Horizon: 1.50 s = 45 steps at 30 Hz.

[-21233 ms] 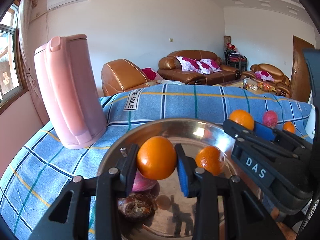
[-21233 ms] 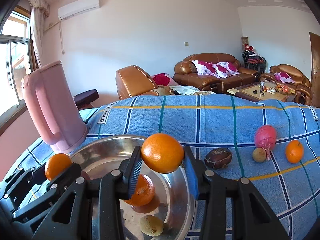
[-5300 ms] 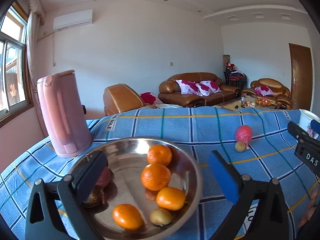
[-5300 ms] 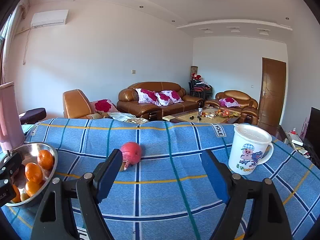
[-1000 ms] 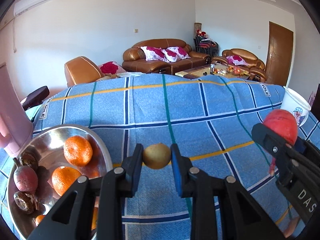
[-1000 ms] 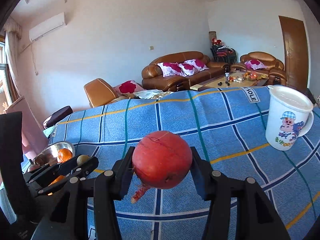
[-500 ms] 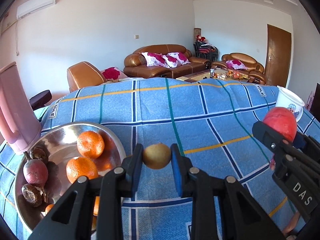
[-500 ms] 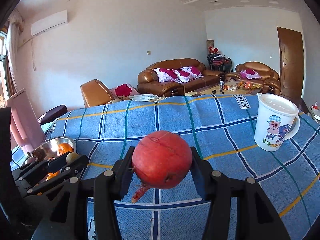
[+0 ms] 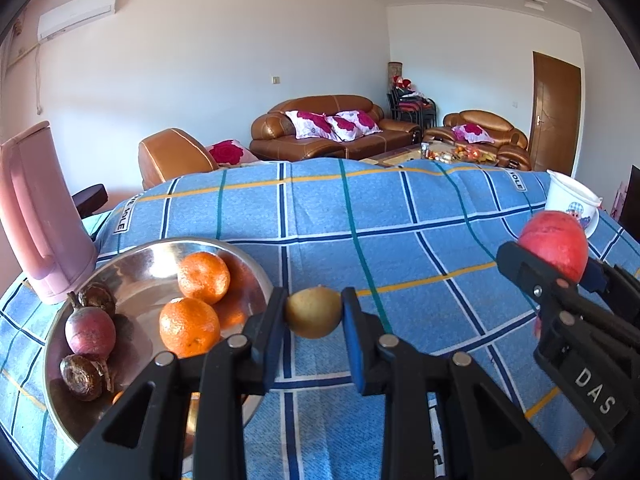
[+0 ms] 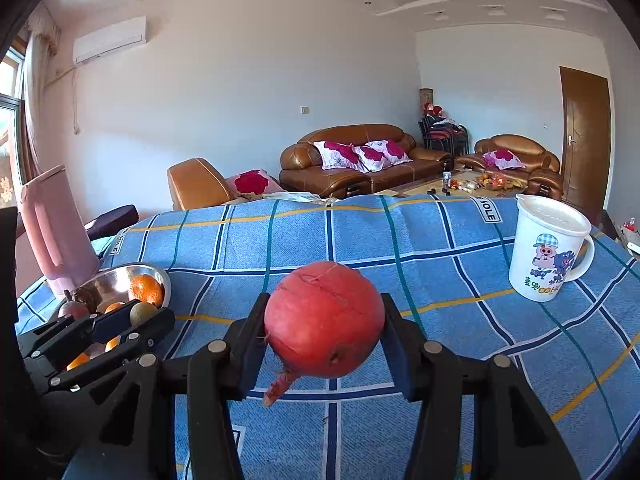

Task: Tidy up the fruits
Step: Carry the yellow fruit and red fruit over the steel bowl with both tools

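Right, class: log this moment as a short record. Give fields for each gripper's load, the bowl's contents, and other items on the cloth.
left gripper: shut on yellow fruit, held above the cloth just right of the bowl
right gripper: shut on red fruit, held above the cloth
bowl contents: oranges, a reddish fruit, two brown fruits
other items: pink jug behind the bowl, white mug at far right
loose fruit on cloth: none visible

The bowl [image 9: 256,280] is shiny, mirror-like metal. A matt woven checked cloth [image 9: 400,216] covers the counter. The mug [image 10: 548,256] looks like smooth glossy plastic; the sofa [image 10: 360,160] is shiny leather.
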Motion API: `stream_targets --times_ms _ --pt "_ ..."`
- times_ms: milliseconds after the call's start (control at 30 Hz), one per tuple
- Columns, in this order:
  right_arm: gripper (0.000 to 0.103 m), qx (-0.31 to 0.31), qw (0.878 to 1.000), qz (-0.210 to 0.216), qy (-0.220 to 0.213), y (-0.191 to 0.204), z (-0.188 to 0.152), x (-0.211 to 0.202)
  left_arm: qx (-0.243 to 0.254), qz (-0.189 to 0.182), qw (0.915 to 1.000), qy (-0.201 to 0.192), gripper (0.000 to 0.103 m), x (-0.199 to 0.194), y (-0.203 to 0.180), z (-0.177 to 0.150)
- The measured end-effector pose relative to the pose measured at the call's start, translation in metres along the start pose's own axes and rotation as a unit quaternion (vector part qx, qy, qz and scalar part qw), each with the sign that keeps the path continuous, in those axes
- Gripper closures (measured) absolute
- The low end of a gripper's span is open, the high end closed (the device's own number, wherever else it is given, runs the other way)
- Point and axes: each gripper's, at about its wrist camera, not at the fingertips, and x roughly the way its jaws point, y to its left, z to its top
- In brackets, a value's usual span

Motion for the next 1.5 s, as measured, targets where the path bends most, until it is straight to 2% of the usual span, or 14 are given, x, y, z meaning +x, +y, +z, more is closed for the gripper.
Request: stream_targets --times_ms 733,1500 --pt "0.049 -0.020 1.000 0.010 -0.006 0.046 -0.005 -0.005 -0.013 0.011 0.9998 -0.013 0.074 -0.017 0.043 -0.004" --pt "0.049 -0.032 0.997 0.077 -0.004 0.131 0.001 0.025 -0.063 0.058 0.9963 -0.009 0.074 -0.012 0.145 -0.004"
